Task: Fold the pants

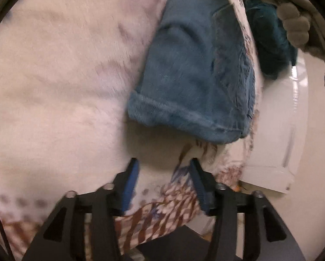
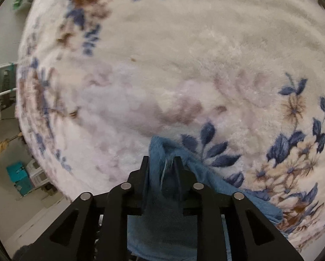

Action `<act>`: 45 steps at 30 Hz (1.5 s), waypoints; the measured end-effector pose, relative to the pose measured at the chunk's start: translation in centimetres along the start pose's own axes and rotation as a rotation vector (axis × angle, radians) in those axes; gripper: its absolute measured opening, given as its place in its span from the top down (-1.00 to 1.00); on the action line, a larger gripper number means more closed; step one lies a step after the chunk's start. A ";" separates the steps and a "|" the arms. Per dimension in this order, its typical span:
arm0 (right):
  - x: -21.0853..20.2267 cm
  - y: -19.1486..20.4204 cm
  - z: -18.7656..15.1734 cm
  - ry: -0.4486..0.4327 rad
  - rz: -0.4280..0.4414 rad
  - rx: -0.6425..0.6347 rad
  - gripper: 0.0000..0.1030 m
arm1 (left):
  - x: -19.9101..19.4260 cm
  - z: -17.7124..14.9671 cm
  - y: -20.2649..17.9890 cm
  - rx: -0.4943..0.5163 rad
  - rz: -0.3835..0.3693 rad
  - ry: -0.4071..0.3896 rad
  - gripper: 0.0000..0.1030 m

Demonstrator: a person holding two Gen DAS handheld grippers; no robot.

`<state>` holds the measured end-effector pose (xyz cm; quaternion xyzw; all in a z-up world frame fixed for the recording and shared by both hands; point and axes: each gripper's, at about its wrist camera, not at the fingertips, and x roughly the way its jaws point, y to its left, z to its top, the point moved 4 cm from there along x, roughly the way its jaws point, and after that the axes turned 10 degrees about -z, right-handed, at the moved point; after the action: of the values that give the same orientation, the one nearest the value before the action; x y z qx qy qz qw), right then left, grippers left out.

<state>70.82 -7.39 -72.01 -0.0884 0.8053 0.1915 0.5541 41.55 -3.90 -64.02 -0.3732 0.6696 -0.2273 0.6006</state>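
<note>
Lying folded on the floral blanket (image 2: 184, 54), the denim pants (image 1: 195, 76) have one corner between the right gripper (image 2: 161, 163) jaws, which hold it narrowly; the left gripper (image 1: 162, 165) jaws stand wide, empty. Lifting that corner could drag the fold open. No writing is legible.

Pants (image 1: 193, 71): blue denim, folded into a compact stack w/ hem cuff along the near edge and a back pocket visible on top. Lies flat on cream floral blanket (image 1: 53, 87), near its edge. In right wrist view, a bunched portion of denim (image 2: 162, 174) rises off the blanket, remainder trailing to lower right.
</note>
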 end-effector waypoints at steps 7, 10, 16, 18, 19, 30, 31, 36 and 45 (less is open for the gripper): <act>-7.4 -4.6 -6.8 -0.380 0.147 0.103 -0.85 | -5.5 4.7 -4.6 0.113 0.121 -0.218 -0.97; -8.6 -8.7 -11.9 -0.470 0.118 0.210 -0.87 | -6.4 7.4 -5.4 0.138 0.157 -0.260 -0.97; -4.7 -18.0 -23.7 -0.508 0.093 0.494 -0.87 | -3.3 12.2 -3.4 0.135 0.154 -0.209 -0.97; -1.3 -20.4 -26.3 -0.478 0.163 0.575 -0.87 | -1.8 13.3 -3.2 0.135 0.117 -0.167 -0.97; 0.7 -21.2 -27.2 -0.469 0.234 0.604 -0.87 | -0.8 13.5 -3.0 0.132 0.100 -0.138 -0.97; 9.5 -19.3 -25.1 -0.432 0.614 0.447 -0.89 | 4.6 12.7 -2.4 0.141 0.073 0.050 -0.97; 10.0 -19.5 -24.8 -0.426 0.626 0.443 -0.89 | 4.9 12.9 -2.1 0.138 0.068 0.056 -0.97; 9.9 -19.4 -24.9 -0.442 0.630 0.466 -0.69 | 5.1 13.0 -3.4 0.176 0.045 0.013 -0.83; 7.3 -17.2 -25.0 -0.509 0.571 0.482 0.06 | 2.3 12.0 -6.8 0.252 -0.003 -0.030 -0.12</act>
<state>52.75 -32.76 -74.60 0.3187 0.6570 0.1595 0.6643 54.78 -8.16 -62.45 -0.2993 0.6261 -0.3049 0.6522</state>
